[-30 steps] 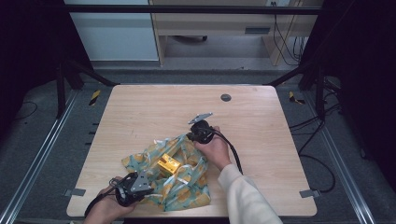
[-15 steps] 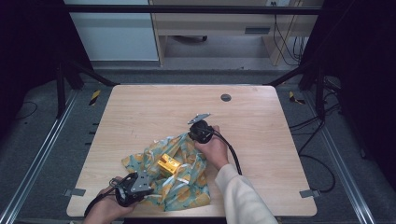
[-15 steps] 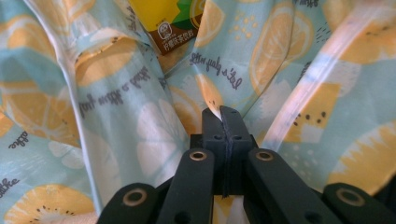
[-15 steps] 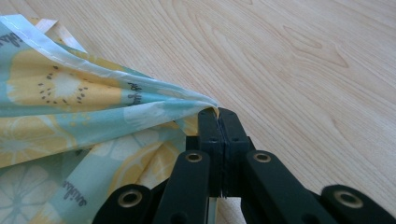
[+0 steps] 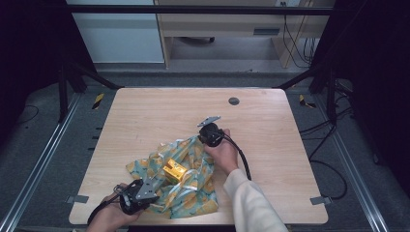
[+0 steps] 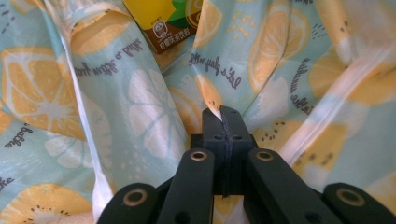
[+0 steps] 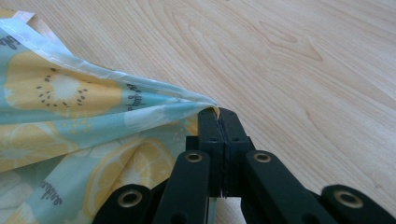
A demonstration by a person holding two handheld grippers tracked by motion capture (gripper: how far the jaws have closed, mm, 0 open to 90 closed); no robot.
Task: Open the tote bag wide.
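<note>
A lemon-print cloth [image 5: 181, 181] lies crumpled at the near edge of the wooden surface [image 5: 159, 116], a yellow carton [image 5: 174, 170] resting on it. The left gripper [image 6: 223, 114] and right gripper [image 7: 218, 113] each pinch a corner, jaws clamped tight.

Bright even light on the table [image 5: 145, 111], dark surroundings, soft high view, sharper close-ups

A lab: framed wooden table [image 5: 145, 116], dark curtains [image 5: 29, 58], floor cables [image 5: 329, 145].
</note>
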